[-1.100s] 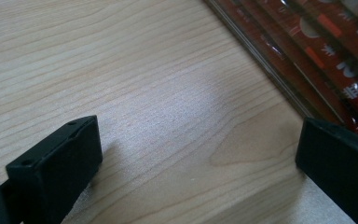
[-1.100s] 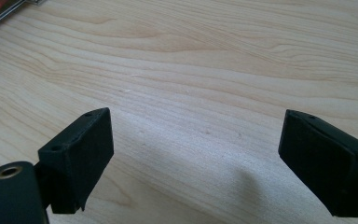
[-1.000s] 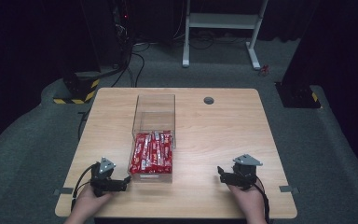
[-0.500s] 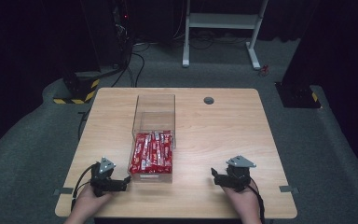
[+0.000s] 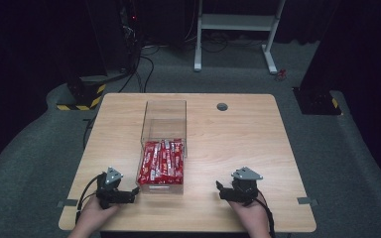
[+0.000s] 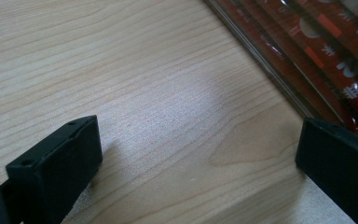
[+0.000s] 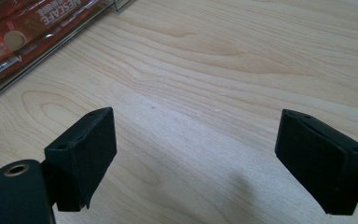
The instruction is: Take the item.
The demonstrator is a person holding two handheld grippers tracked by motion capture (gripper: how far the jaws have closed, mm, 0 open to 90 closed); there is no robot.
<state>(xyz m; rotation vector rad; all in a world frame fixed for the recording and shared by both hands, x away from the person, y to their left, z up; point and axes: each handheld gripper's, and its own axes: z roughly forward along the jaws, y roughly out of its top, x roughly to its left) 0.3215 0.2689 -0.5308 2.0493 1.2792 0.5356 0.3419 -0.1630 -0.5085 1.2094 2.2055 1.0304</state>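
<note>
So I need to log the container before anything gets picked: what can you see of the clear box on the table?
The clear box is a long, open-topped bin of see-through plastic, standing upright on the wooden table, running from its middle toward the near edge. Its far half looks empty; the near half holds red sachets lying flat, some printed Nescafe. The left gripper, jaws open, sits close beside its near left corner; whether they touch is unclear. The right gripper, also open, is well apart.

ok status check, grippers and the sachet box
Left gripper open, empty, beside clear box. Right gripper open, empty. Red sachets untouched. Path clear.
</note>
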